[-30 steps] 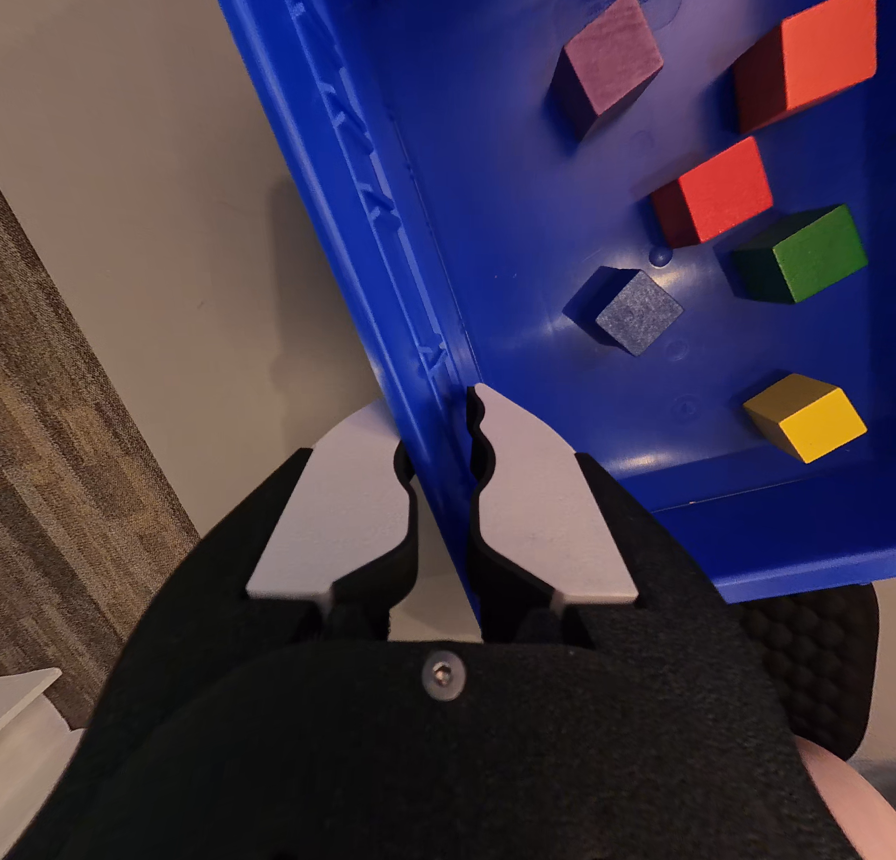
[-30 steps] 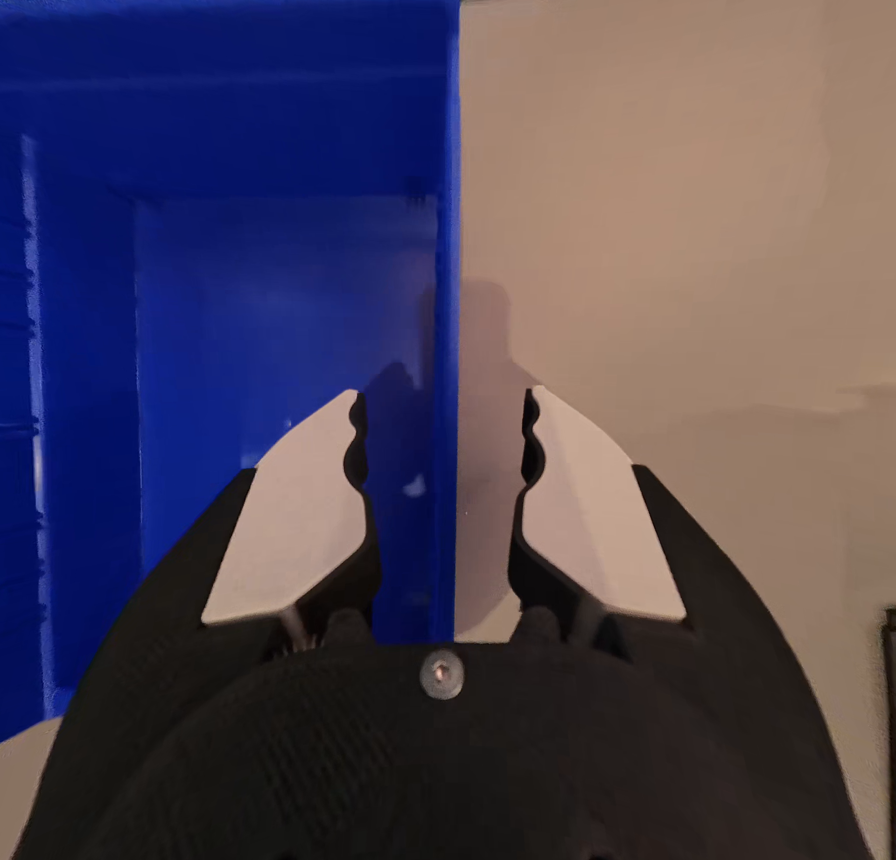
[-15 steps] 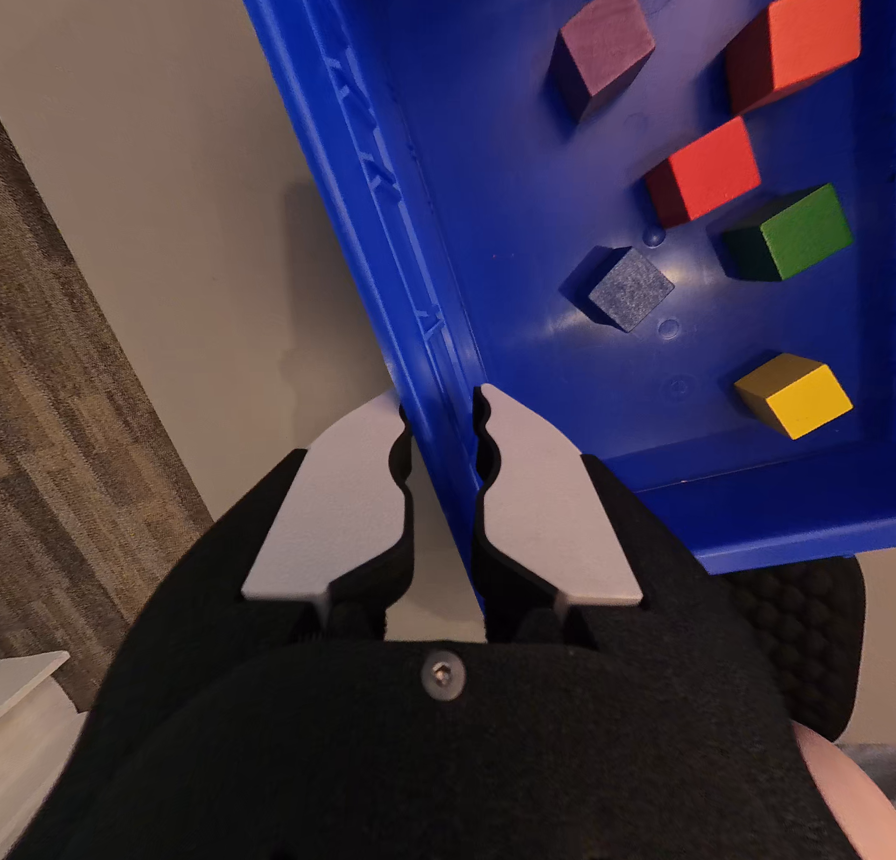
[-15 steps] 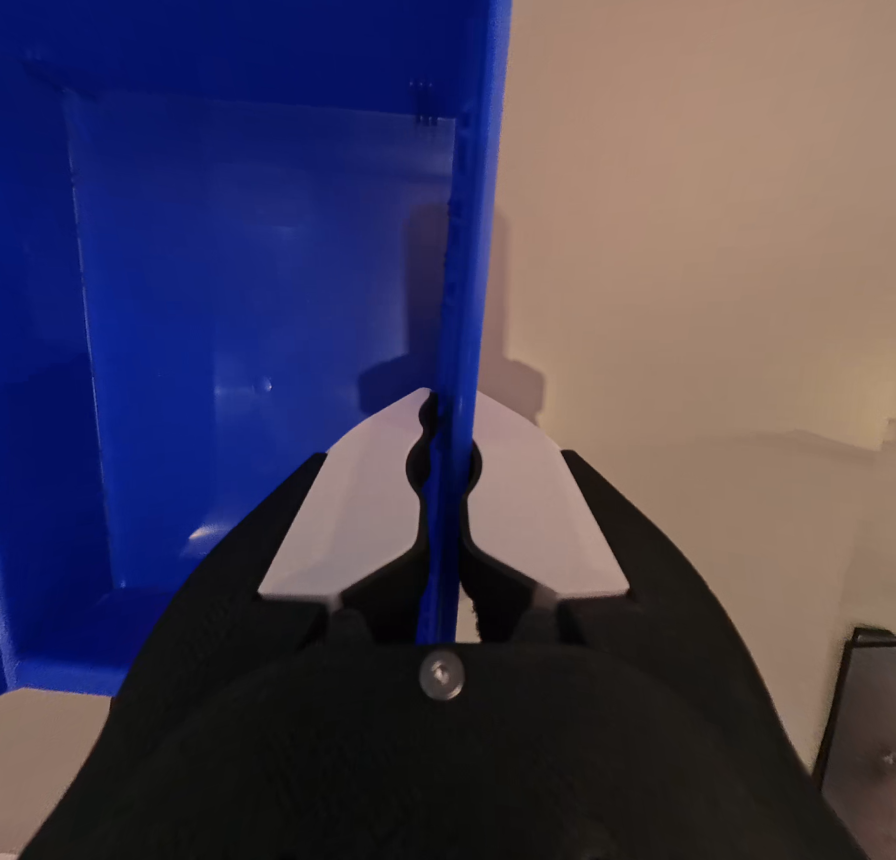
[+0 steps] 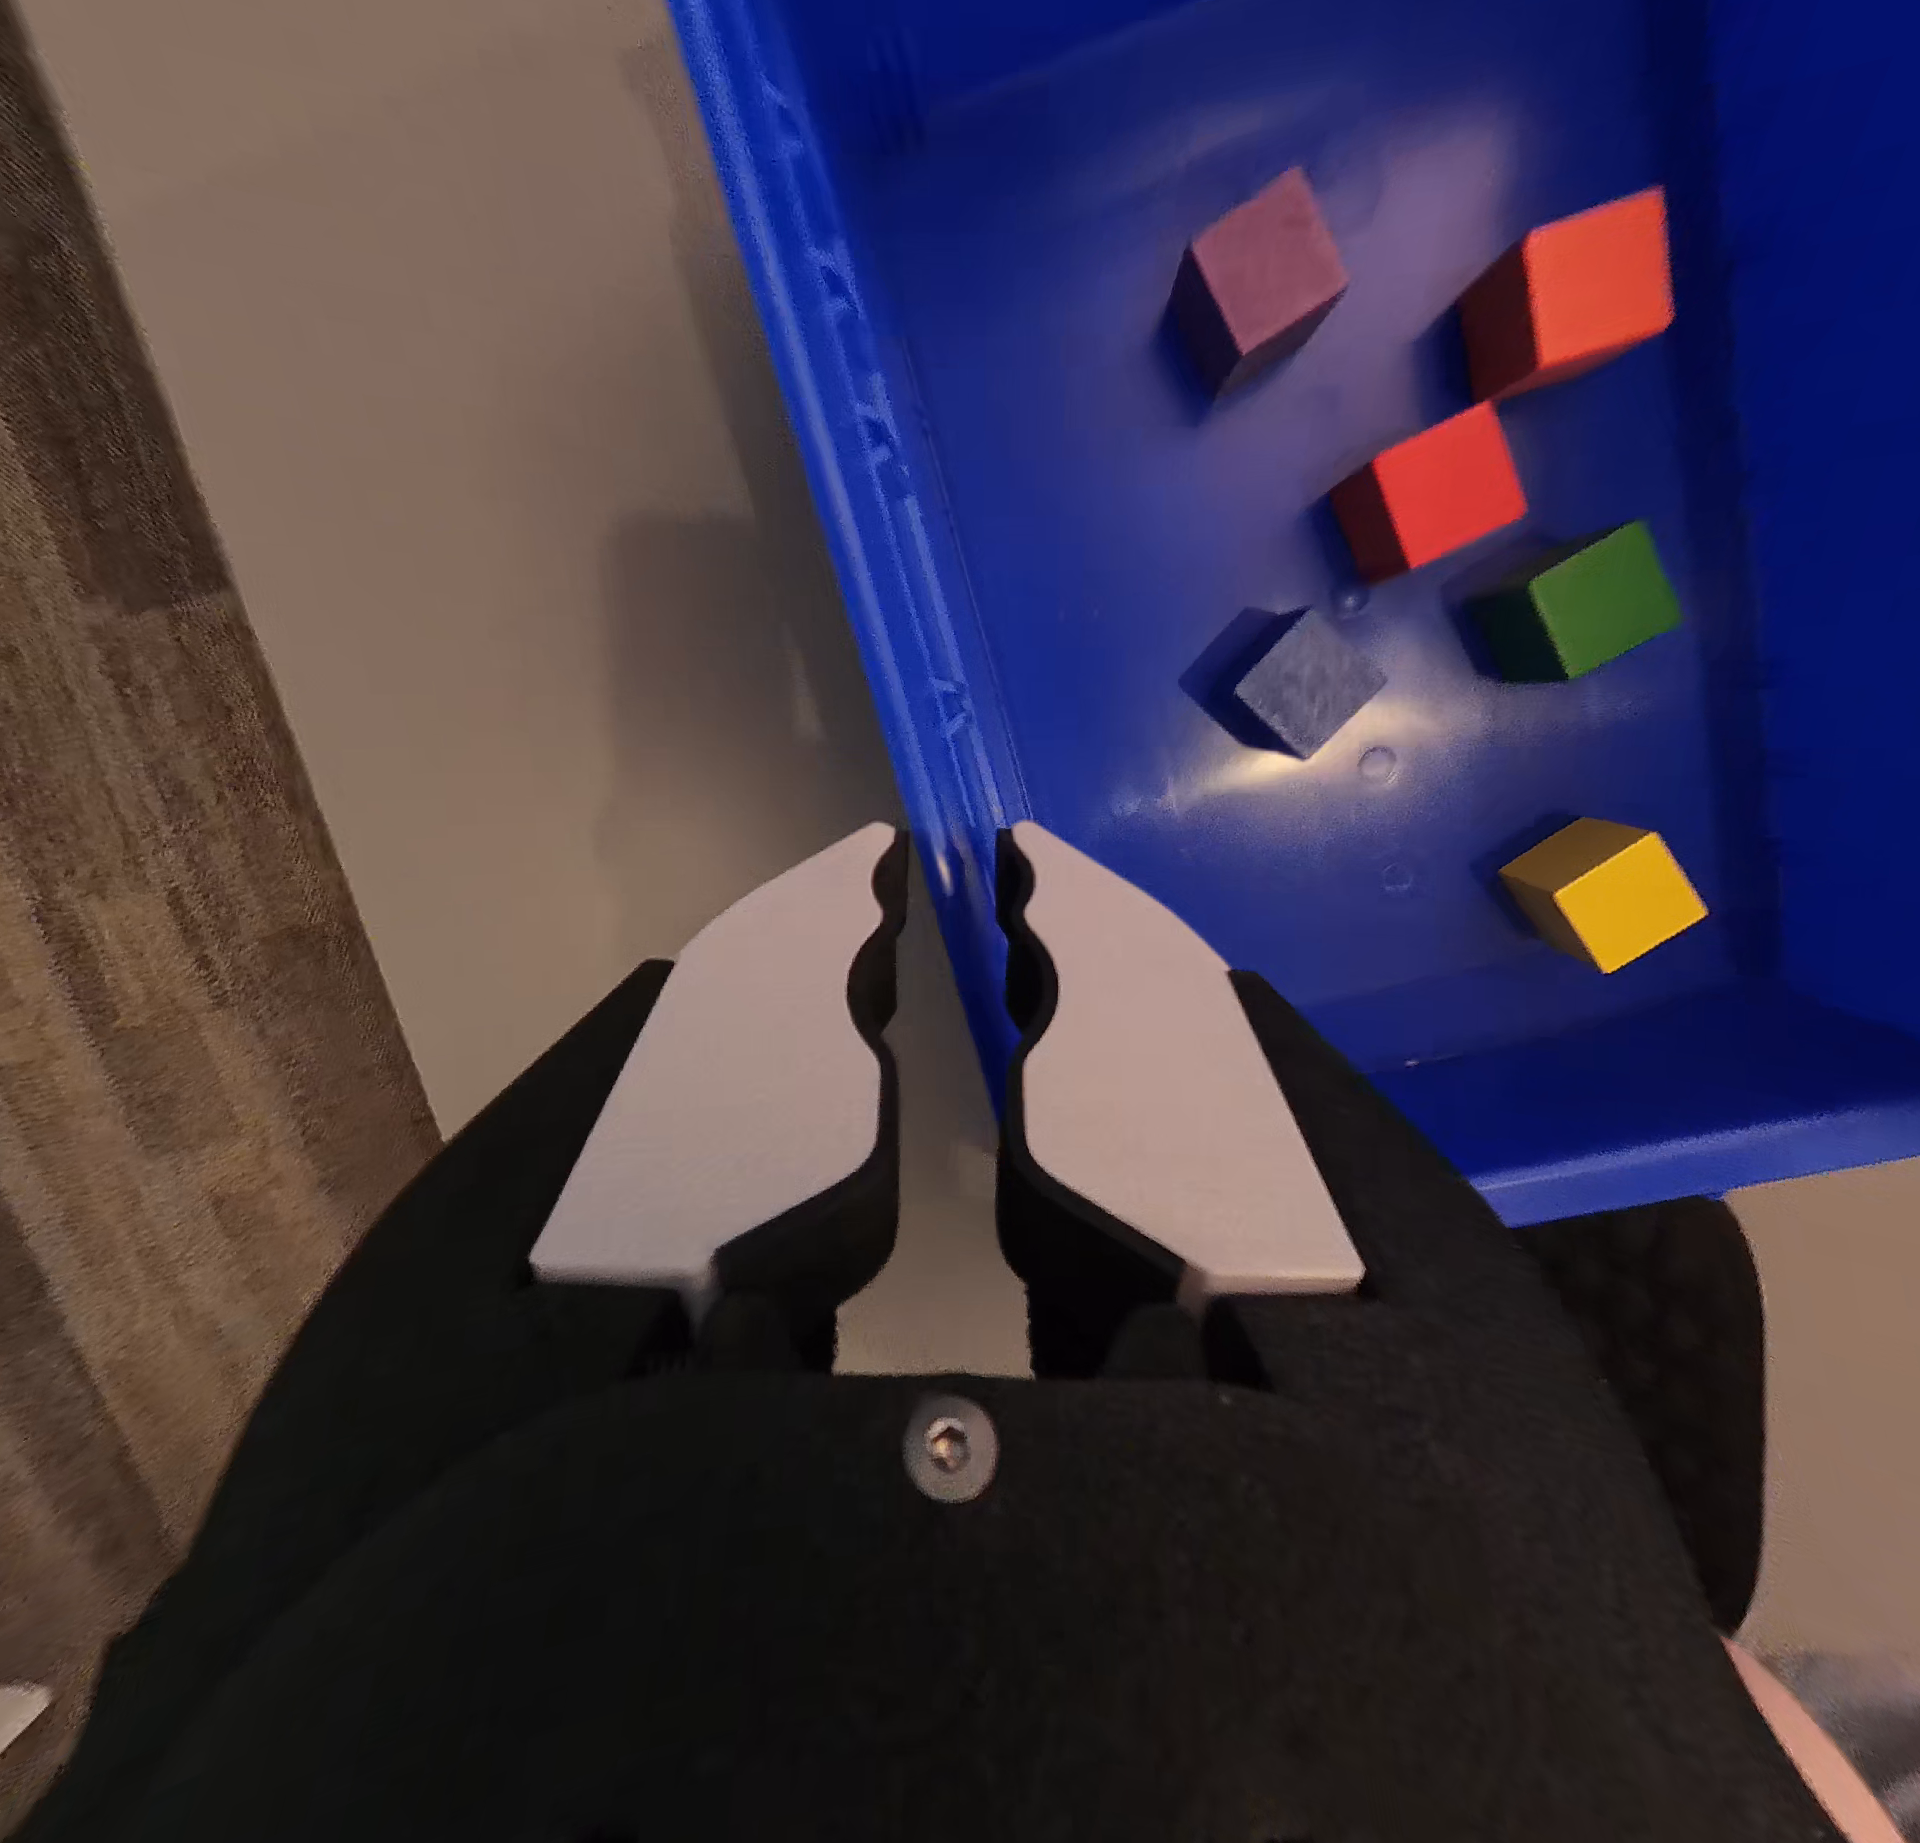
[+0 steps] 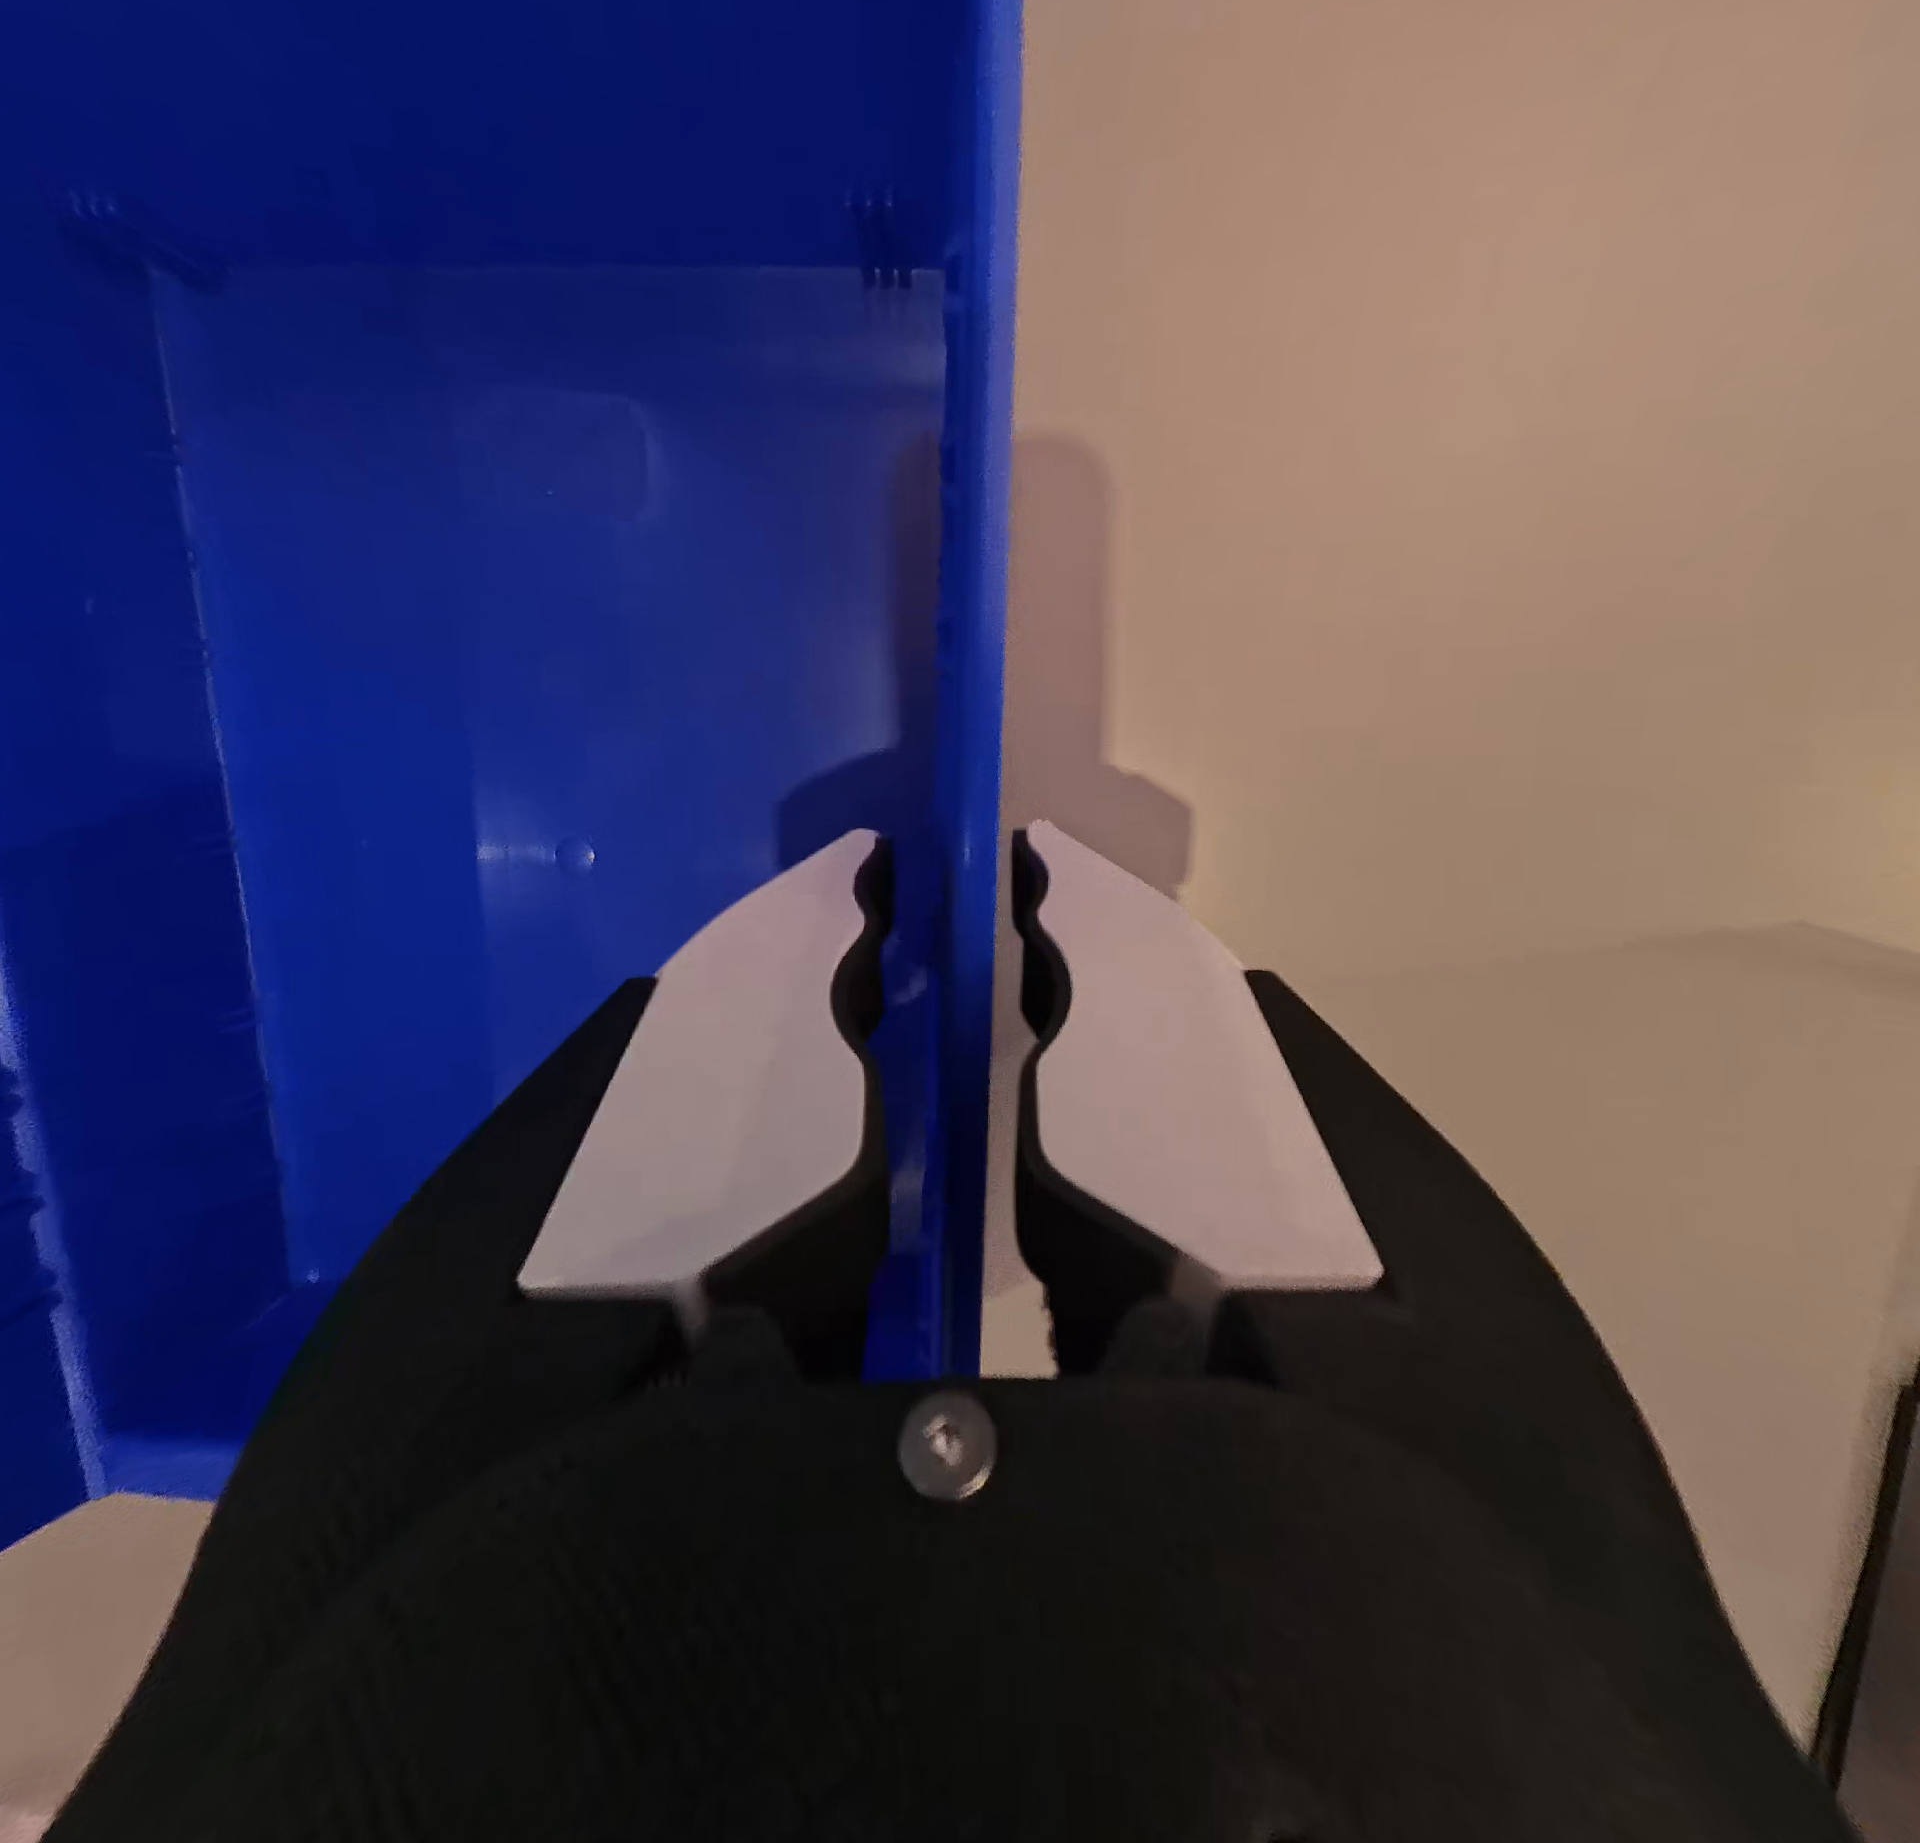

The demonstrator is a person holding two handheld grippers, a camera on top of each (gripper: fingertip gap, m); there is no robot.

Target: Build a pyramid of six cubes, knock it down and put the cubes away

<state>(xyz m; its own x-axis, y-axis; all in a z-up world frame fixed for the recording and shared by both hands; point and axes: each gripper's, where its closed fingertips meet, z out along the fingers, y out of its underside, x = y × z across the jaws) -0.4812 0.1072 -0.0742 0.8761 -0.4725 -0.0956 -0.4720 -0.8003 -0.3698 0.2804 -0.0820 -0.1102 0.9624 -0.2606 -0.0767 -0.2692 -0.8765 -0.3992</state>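
A blue bin [image 5: 831, 287] holds six cubes on its floor: purple [image 5: 1262, 281], orange [image 5: 1579, 287], red [image 5: 1439, 489], green [image 5: 1590, 598], blue-grey [image 5: 1309, 697] and yellow [image 5: 1610, 894]. My left gripper [image 5: 953, 848] is shut on the bin's left wall near the front corner. My right gripper [image 6: 951, 848] straddles the bin's right wall [image 6: 977, 443], its jaws parted a little with a small gap on each side. No cubes show in the right wrist view.
The bin rests on a beige table [image 5: 468, 443]. Brown carpet [image 5: 156, 858] lies beyond the table's left edge. A black gripper body [image 5: 1662, 1378] shows under the bin's front corner. A dark object [image 6: 1870, 1481] stands at the right.
My right gripper closed on the bin's right wall, then parted slightly off it. In the left wrist view the bin and cubes slid down the frame, and its far wall came into view.
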